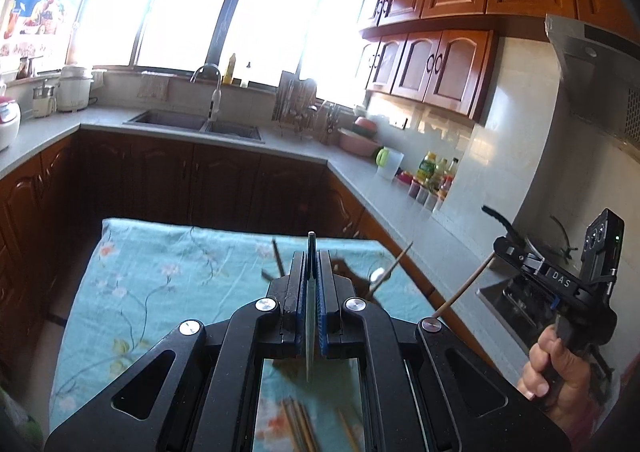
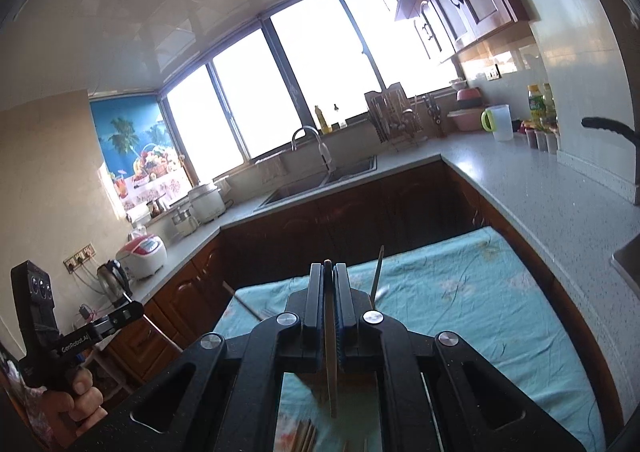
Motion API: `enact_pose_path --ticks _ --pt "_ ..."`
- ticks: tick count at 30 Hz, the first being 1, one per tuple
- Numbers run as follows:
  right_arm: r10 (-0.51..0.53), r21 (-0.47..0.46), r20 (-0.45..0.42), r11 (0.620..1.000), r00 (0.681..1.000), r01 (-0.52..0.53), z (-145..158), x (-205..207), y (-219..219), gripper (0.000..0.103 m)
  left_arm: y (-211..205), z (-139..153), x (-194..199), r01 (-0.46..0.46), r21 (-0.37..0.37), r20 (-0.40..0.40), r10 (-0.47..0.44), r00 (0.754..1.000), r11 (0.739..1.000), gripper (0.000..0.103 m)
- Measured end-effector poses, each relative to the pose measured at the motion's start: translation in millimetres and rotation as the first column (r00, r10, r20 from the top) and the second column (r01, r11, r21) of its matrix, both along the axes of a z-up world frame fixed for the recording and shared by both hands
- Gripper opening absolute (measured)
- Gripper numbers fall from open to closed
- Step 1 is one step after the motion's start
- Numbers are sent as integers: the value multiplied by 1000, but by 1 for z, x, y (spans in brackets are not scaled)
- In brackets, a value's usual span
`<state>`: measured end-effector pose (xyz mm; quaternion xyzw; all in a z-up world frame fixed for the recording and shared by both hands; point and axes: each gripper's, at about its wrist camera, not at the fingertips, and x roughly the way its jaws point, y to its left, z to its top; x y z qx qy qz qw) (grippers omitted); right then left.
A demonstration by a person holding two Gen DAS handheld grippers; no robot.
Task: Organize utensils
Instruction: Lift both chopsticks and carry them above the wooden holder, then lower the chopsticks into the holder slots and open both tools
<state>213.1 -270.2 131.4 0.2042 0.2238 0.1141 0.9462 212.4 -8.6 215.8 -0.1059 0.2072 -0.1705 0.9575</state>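
My left gripper is shut on a thin grey utensil held edge-on above the teal floral cloth. At the right of this view, a hand holds my right gripper, shut on a wooden chopstick. In the right wrist view the right gripper clamps that wooden chopstick over the cloth. The left gripper shows at lower left. Loose chopsticks lie on the cloth below, and a spoon and a dark stick lie further off.
A grey L-shaped counter wraps around the table, with a double sink, a dish rack, a jug and bottles. A rice cooker and kettle stand on the left counter. A range hood hangs at right.
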Motion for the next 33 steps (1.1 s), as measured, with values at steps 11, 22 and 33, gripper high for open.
enact_pose_path --ticks 11,22,33 --pt "-65 -31 70 997 995 67 27 53 -6 4 -24 20 50 -23 12 62 22 998 1000 4" --pt "-71 -56 -16 996 997 70 -35 82 4 4 -24 -42 88 -86 -9 -33 85 996 996 4" --pt "-40 -32 -136 999 990 36 -84 93 10 5 -36 -88 99 -49 37 -135 54 989 998 5"
